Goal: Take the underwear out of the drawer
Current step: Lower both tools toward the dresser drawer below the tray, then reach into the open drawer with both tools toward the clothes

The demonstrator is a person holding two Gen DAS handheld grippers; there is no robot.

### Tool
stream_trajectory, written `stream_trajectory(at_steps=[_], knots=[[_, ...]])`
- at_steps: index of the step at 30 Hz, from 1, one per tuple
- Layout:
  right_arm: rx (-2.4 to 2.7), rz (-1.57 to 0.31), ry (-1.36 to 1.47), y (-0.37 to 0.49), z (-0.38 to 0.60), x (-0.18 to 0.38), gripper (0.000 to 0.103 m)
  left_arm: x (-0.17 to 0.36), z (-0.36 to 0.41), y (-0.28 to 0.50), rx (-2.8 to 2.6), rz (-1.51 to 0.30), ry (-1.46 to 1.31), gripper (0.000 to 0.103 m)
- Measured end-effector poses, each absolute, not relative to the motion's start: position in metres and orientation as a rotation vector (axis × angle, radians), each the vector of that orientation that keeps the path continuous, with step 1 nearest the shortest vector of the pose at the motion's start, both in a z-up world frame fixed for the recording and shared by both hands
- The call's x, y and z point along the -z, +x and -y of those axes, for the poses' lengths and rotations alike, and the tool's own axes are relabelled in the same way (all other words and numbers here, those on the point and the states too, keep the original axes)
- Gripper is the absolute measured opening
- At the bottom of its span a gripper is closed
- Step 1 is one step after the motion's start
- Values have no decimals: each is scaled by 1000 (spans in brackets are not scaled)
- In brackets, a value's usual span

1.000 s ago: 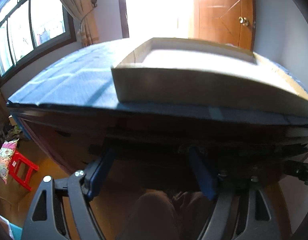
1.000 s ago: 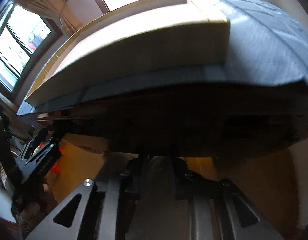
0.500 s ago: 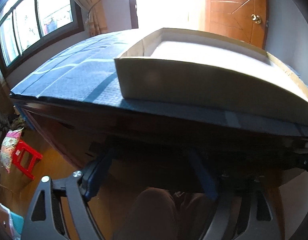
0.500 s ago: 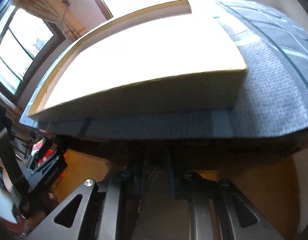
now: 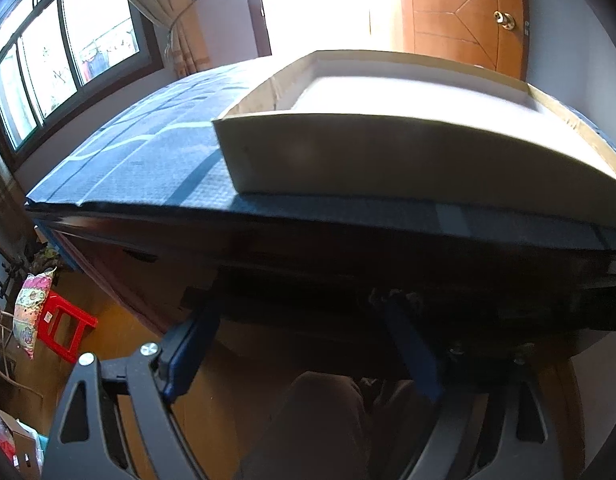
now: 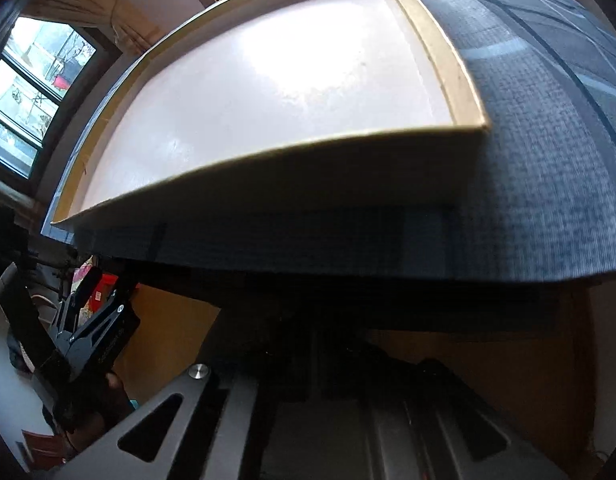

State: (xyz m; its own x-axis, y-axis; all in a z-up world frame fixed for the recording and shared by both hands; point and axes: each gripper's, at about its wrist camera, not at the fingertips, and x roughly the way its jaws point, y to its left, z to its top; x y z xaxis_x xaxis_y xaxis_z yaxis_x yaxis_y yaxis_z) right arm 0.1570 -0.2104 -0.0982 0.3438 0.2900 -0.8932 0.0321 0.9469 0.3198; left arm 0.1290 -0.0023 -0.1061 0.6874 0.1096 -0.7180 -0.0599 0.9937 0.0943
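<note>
- Compared with a second ago, the right wrist view now looks down into the shallow cardboard tray (image 6: pixel 268 184) and we see its pale glossy floor. Before, it only caught the outer wall.
- The left view has changed less. The tray (image 5: pixel 347 156) sits a bit lower in frame, with more of the orange door (image 5: pixel 459 12) above it.
- The left gripper (image 5: pixel 296 312) has just been spreading its fingers. They're wide open now, with only a brown-trousered leg (image 5: pixel 319 420) and the dark desk front showing through the gap.
- The right gripper (image 6: pixel 308 344) has just been closing, and its fingers are fully together. It's too dark down there to tell whether anything is pinched between them.
- As for the underwear, we honestly can't pick it out. The drawer would be in that black band under the desk edge, and neither view resolves it.
- The desk (image 5: pixel 148 168) has a blue-grey woven mat on top, and the tray rests on it close to the front edge.
- Around the room, there's a big window (image 5: pixel 48 80) with a tied-back curtain (image 5: pixel 164 8) on the left. A red stool (image 5: pixel 64 332) stands on the wooden floor with a floral cushion (image 5: pixel 28 312) on it.
</note>
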Motion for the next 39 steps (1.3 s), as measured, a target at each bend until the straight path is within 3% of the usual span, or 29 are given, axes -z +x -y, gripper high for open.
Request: stream_trajectory(at_steps=[9,21,39], knots=[[-149,-1168,273,152,204,96,2,104,-2,134,-93,-830,53,87],[-135,-1295,254,157,200,128,0,118,-2,125,-91,-869,96,87],[-62,-1037,206,90,187,130,4,123,-11,108,-48,-842,88,88]])
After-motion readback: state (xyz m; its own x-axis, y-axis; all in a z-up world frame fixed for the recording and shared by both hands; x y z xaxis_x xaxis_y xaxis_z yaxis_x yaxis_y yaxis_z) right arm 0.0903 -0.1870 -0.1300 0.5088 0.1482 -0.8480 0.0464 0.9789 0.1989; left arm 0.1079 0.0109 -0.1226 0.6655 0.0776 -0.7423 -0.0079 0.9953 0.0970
